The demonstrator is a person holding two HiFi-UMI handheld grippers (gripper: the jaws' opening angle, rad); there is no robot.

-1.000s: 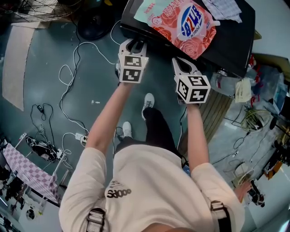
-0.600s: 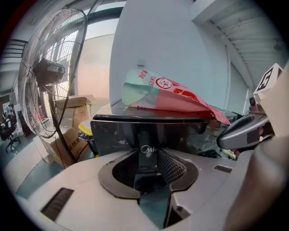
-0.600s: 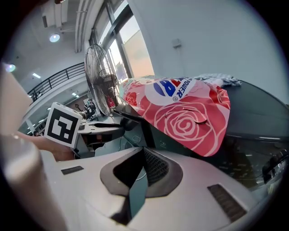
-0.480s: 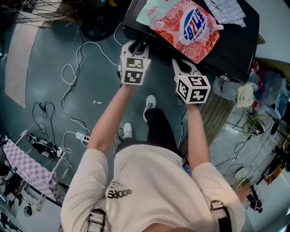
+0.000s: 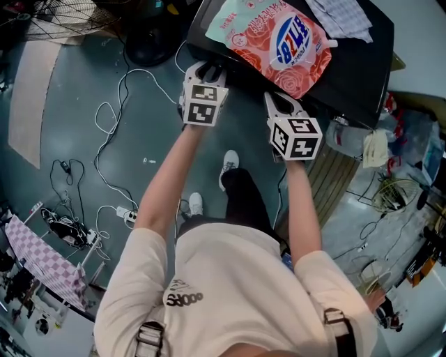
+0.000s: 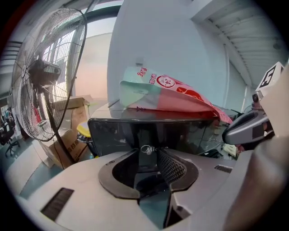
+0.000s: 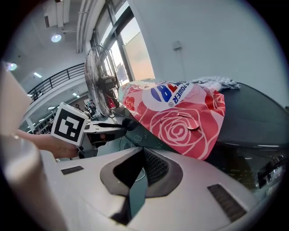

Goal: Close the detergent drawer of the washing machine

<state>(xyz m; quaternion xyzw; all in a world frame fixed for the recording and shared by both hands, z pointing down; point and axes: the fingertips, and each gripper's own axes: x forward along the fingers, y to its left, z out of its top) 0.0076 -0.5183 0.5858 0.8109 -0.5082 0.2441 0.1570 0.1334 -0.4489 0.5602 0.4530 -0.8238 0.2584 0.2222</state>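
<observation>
A black washing machine point(image 5: 352, 73) stands ahead with a red-and-white detergent bag point(image 5: 279, 38) lying on its top. My left gripper point(image 5: 208, 68) is at the machine's upper left front corner. In the left gripper view my left gripper point(image 6: 145, 151) is open, its tips close to the glossy dark front panel point(image 6: 110, 133) that bears a logo. Nothing shows pinched between the pads, and I cannot make out the drawer's outline. My right gripper point(image 5: 277, 97) hangs just right of it, before the machine's front, shut and empty point(image 7: 143, 151).
A cloth point(image 5: 341, 14) lies on the machine behind the bag. A standing fan point(image 6: 45, 76) and cardboard boxes point(image 6: 67, 135) are at the left. Cables point(image 5: 104, 118) and a power strip point(image 5: 125, 213) lie on the grey floor. Clutter point(image 5: 380, 146) sits to the machine's right.
</observation>
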